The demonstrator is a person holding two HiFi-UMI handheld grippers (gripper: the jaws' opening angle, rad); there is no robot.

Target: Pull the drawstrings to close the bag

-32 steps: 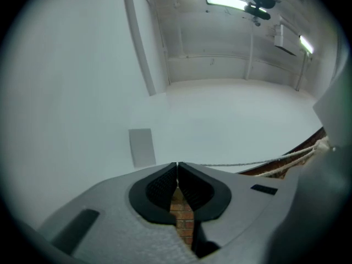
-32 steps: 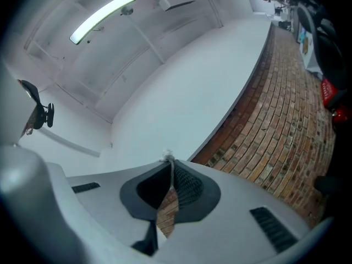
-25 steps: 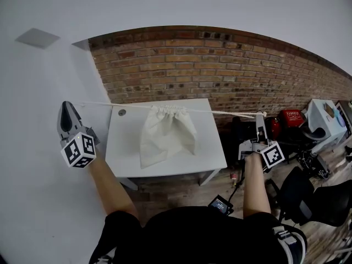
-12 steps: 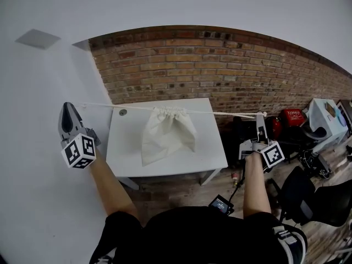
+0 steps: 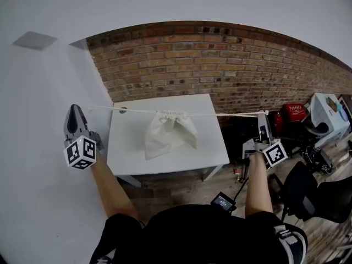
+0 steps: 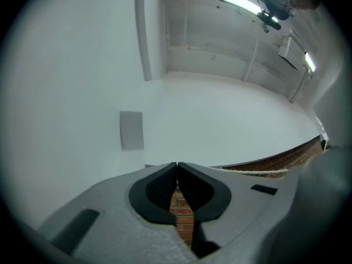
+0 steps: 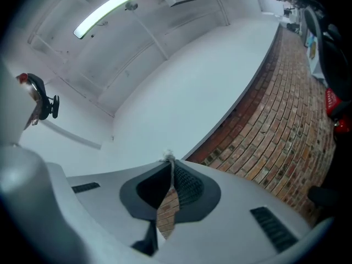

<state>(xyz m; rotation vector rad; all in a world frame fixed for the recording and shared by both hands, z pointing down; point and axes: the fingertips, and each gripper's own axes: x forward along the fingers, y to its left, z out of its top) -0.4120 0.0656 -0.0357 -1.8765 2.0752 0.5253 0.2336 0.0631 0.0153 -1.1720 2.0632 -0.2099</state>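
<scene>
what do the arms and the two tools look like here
Both arms are bare below a black short-sleeved top. The left tool and right tool are grey, tapering to a narrow tip, with black ribbed pads. Each carries a white cube printed with black square markers.

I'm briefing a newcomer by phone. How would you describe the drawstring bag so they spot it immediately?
Find the white table against the brick wall. On it sits a cream cloth bag, gathered mouth toward the wall. Unlike anything nearby, a taut drawstring runs out of both its sides.
</scene>
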